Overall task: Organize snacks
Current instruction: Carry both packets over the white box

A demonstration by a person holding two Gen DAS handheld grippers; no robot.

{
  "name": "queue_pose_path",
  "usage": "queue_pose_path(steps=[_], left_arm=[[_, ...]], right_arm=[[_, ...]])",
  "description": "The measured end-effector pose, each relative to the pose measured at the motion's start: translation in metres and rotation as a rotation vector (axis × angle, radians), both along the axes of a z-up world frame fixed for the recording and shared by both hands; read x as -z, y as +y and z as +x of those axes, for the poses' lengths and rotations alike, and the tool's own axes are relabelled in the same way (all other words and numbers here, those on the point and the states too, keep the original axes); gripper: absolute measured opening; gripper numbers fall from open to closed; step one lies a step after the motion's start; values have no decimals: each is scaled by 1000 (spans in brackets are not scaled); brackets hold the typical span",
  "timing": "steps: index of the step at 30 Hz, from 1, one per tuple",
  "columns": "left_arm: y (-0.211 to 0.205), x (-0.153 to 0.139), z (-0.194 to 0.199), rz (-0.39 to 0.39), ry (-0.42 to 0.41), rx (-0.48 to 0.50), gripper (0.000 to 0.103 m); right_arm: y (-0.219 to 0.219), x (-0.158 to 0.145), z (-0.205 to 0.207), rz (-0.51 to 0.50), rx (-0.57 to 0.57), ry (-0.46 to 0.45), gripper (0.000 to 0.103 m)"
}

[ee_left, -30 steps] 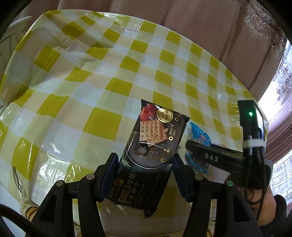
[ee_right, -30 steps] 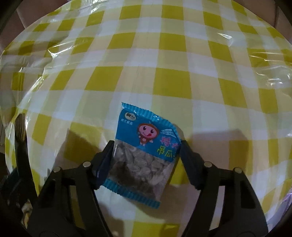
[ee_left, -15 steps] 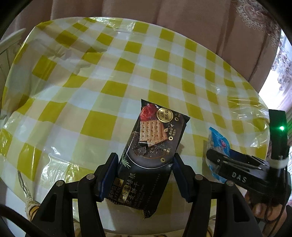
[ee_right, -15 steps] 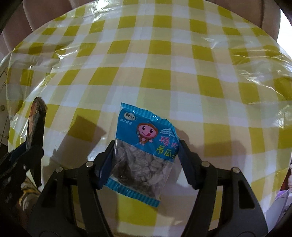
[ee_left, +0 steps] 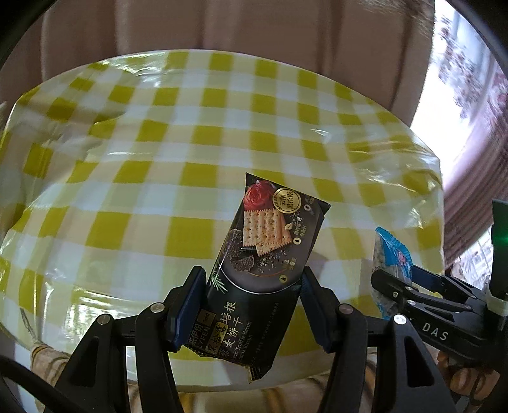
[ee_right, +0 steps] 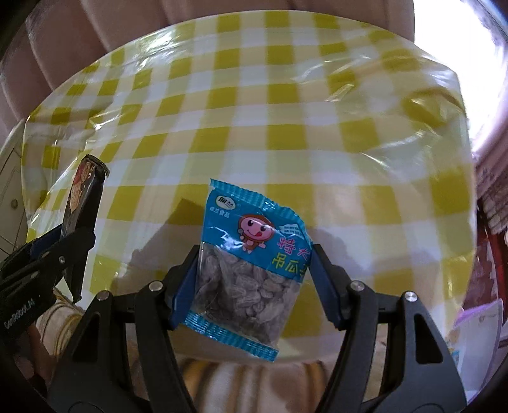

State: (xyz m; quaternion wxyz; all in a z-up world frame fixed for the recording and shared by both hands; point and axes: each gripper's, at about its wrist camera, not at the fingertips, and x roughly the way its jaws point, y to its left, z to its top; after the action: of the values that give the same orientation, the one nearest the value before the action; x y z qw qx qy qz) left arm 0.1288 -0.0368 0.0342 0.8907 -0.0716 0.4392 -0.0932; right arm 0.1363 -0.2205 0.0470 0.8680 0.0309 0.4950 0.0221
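My left gripper [ee_left: 250, 295] is shut on a black cracker packet [ee_left: 263, 254] and holds it up above the near edge of the yellow checked table [ee_left: 190, 133]. My right gripper [ee_right: 254, 270] is shut on a blue seed packet [ee_right: 247, 254], also held above the table's near edge. The right gripper with the blue packet [ee_left: 390, 257] shows at the lower right of the left wrist view. The left gripper with the black packet [ee_right: 82, 193] shows edge-on at the left of the right wrist view.
The round table [ee_right: 285, 111] wears a glossy plastic-covered cloth. Pink curtains [ee_left: 254, 28] hang behind it. A bright window [ee_left: 476, 63] is at the right. A white cabinet [ee_right: 9, 178] stands at the left, and a pale bag [ee_right: 476, 333] lies at the lower right.
Both grippers have pulled back and up from the table with their packets still held. More of the table and the curtains behind now shows.
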Motion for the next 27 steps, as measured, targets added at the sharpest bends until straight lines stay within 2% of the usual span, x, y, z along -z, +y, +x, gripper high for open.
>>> queue_pose_path(steps=[11,27], left_arm=[[-86,-19,-15,16,-26,147,60],[-218,-31,-56,18,-34,417,60]], right_arm=[[-77,-17,-44,2,108,-35,69],[-189,-31,-112,-80,304,-48,69]])
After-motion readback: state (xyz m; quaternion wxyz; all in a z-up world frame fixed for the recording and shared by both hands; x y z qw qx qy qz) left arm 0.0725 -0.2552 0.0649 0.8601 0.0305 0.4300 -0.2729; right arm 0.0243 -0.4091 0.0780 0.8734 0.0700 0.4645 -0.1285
